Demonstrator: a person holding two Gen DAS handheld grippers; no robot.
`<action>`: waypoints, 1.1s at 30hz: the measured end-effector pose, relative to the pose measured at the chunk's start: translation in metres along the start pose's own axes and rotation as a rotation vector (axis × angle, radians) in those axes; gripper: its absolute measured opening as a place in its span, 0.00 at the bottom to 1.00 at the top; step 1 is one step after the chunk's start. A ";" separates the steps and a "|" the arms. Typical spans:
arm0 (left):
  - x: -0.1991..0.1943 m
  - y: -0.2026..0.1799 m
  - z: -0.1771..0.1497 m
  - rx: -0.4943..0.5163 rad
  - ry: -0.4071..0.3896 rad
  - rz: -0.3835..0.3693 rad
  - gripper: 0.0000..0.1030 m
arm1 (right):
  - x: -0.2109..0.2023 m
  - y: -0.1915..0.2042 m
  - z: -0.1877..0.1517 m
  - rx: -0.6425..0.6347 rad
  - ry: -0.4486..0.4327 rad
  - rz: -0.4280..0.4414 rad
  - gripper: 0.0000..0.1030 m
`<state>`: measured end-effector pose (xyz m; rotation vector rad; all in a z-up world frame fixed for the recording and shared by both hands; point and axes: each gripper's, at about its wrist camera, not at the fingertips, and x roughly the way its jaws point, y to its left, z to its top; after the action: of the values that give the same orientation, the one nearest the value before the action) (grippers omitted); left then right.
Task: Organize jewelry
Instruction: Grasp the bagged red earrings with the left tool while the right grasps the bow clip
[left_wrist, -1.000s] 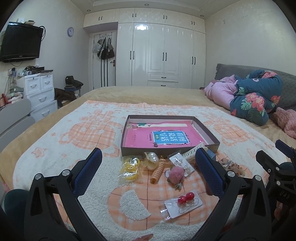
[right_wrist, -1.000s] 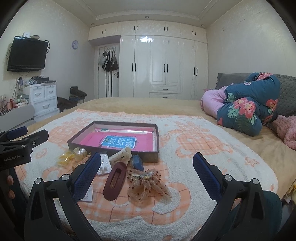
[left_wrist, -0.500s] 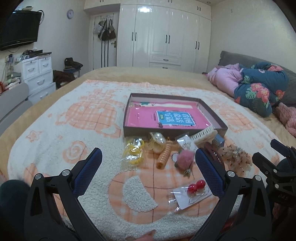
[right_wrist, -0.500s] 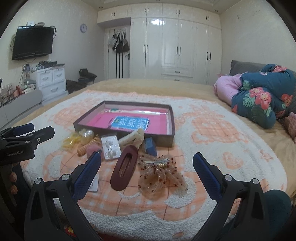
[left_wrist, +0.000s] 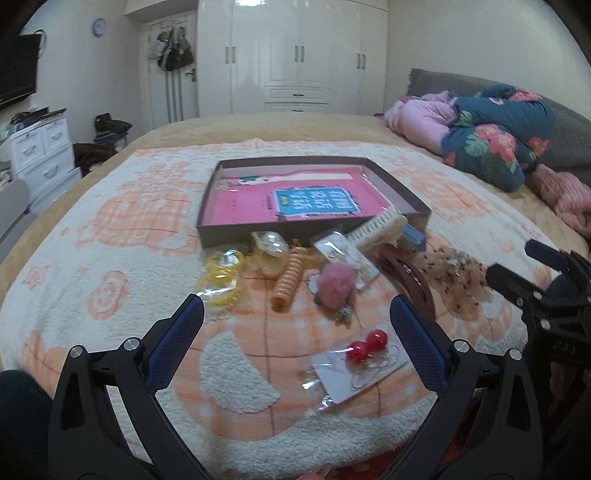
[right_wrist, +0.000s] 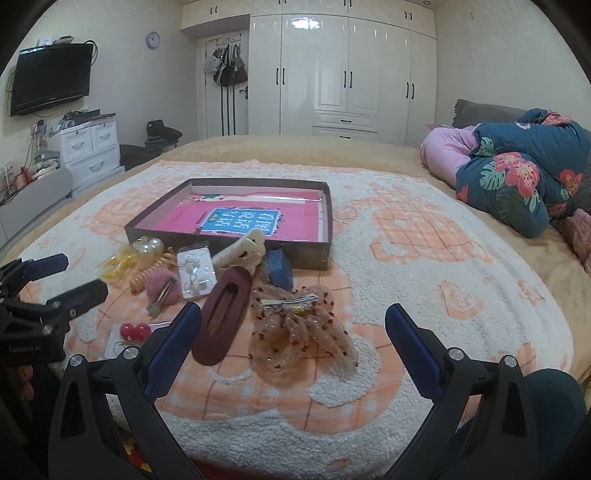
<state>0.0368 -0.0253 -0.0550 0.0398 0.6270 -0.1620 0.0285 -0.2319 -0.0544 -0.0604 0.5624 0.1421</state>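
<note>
A shallow brown box (left_wrist: 400, 190) with a pink lining lies on the blanket; it also shows in the right wrist view (right_wrist: 327, 206). Jewelry lies loose in front of it: yellow bands (left_wrist: 221, 275), an orange spiral tie (left_wrist: 290, 282), a pink pompom clip (left_wrist: 336, 286), red ball earrings on a card (left_wrist: 365, 341), a maroon oval clip (right_wrist: 223, 315), a sheer dotted bow clip (right_wrist: 299, 332), a cream claw clip (right_wrist: 242, 251). My left gripper (left_wrist: 295, 343) is open and empty above the near items. My right gripper (right_wrist: 293, 343) is open and empty over the bow clip.
The items lie on a white and orange fleece blanket (right_wrist: 443, 258) spread over a bed. Bundled quilts (right_wrist: 517, 173) lie at the right. White wardrobes (right_wrist: 347, 70), a drawer unit (right_wrist: 90, 147) and a wall television (right_wrist: 50, 83) stand beyond the bed.
Both grippers have moved forward and tilted down toward the jewelry, so the items look nearer and larger. Both stay open and empty. Nothing on the blanket has moved.
</note>
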 end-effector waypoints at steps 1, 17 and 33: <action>0.001 -0.002 -0.001 0.007 0.002 -0.006 0.90 | 0.001 -0.001 0.000 0.002 0.002 -0.002 0.94; 0.031 -0.030 -0.020 0.122 0.110 -0.170 0.90 | 0.044 -0.016 -0.003 0.048 0.147 0.077 0.94; 0.051 -0.028 -0.030 0.126 0.198 -0.196 0.68 | 0.086 -0.020 -0.008 0.085 0.272 0.115 0.44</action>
<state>0.0558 -0.0573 -0.1085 0.1174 0.8173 -0.3911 0.0991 -0.2428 -0.1065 0.0364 0.8437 0.2233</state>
